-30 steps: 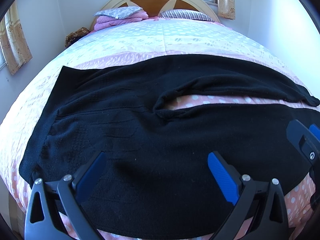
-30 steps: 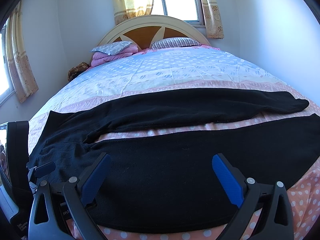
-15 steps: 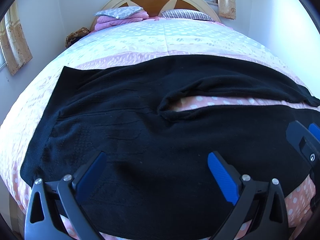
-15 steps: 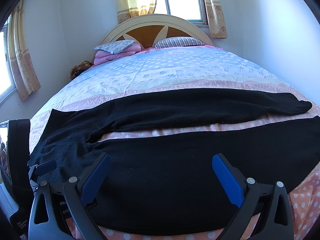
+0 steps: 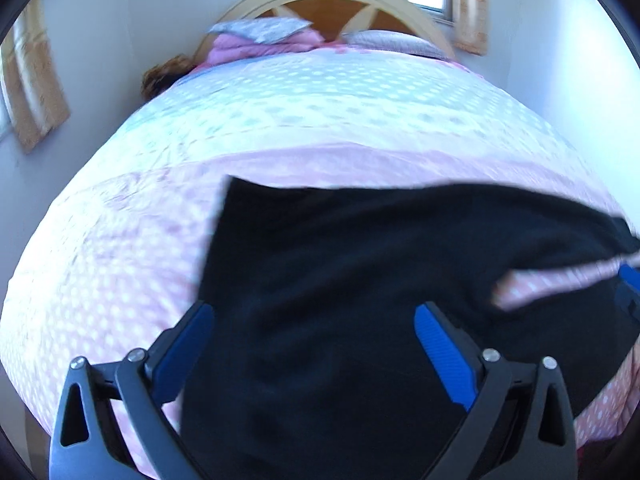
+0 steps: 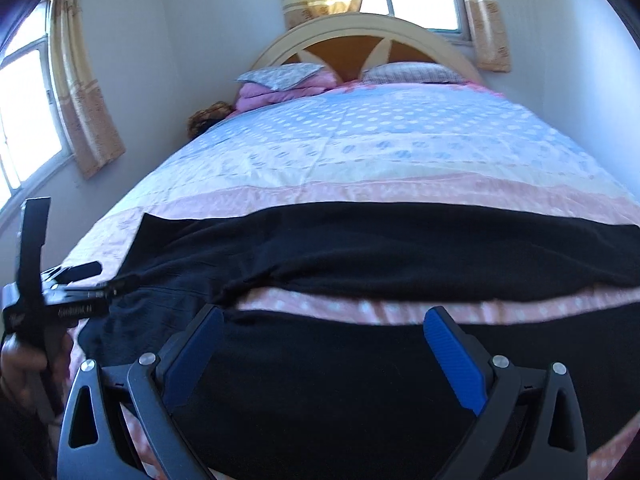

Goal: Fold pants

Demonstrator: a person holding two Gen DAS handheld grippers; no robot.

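Observation:
Black pants (image 5: 360, 264) lie flat across the near end of the bed, waistband to the left, two legs running right with a strip of pink sheet between them (image 6: 360, 240). My left gripper (image 5: 312, 332) is open and empty, hovering over the waist end near its left edge. My right gripper (image 6: 324, 336) is open and empty above the near leg, just right of the crotch. The left gripper's body shows at the left edge of the right wrist view (image 6: 60, 296).
The bed (image 6: 360, 152) has a blue and pink dotted sheet. Pillows and a folded pink blanket (image 6: 280, 84) lie by the headboard (image 6: 360, 40). Walls stand close on both sides, with curtained windows (image 6: 80, 100).
My left gripper has swung left toward the waistband edge, so the pants sit further right in its blurred view. My right gripper has shifted left toward the crotch.

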